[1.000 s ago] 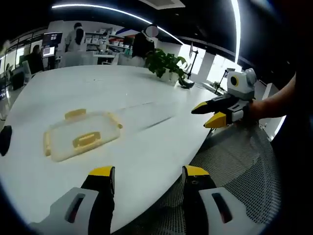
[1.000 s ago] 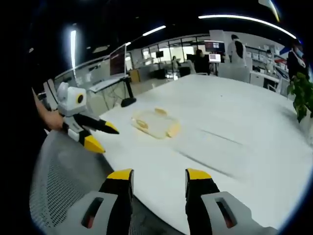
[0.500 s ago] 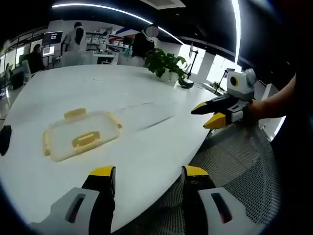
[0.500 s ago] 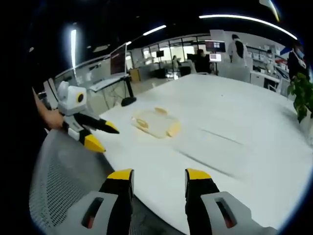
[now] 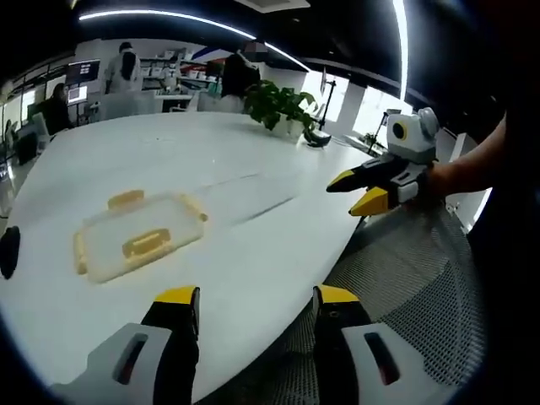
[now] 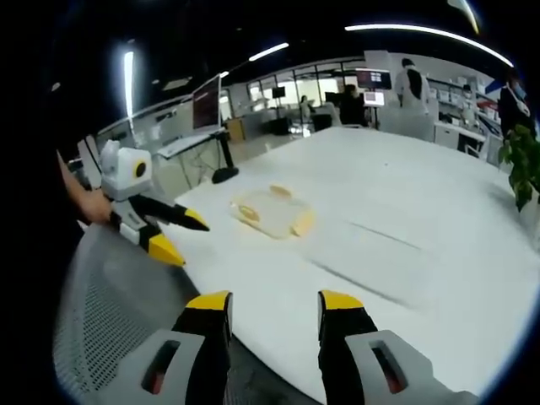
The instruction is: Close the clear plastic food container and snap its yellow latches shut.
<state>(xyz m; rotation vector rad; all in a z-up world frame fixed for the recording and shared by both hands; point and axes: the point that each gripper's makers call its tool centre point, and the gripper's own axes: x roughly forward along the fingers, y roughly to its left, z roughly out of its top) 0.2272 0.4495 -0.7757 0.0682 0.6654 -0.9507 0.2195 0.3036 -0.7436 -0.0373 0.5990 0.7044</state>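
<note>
At frame left, the clear container (image 5: 137,239) with yellow latches (image 5: 145,245) lies on the white table (image 5: 253,253); the left gripper (image 5: 257,308) gapes at the bottom, the right gripper (image 5: 354,192) at right.

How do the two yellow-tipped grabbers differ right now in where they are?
The left gripper hangs near the table edge close to the container; the right gripper hangs at the edge farther from it. Each points in toward the table from its own side. Both are open, empty, over a mesh chair.

One container (image 5: 137,240), two claws (image 5: 257,305) (image 6: 274,309)
</note>
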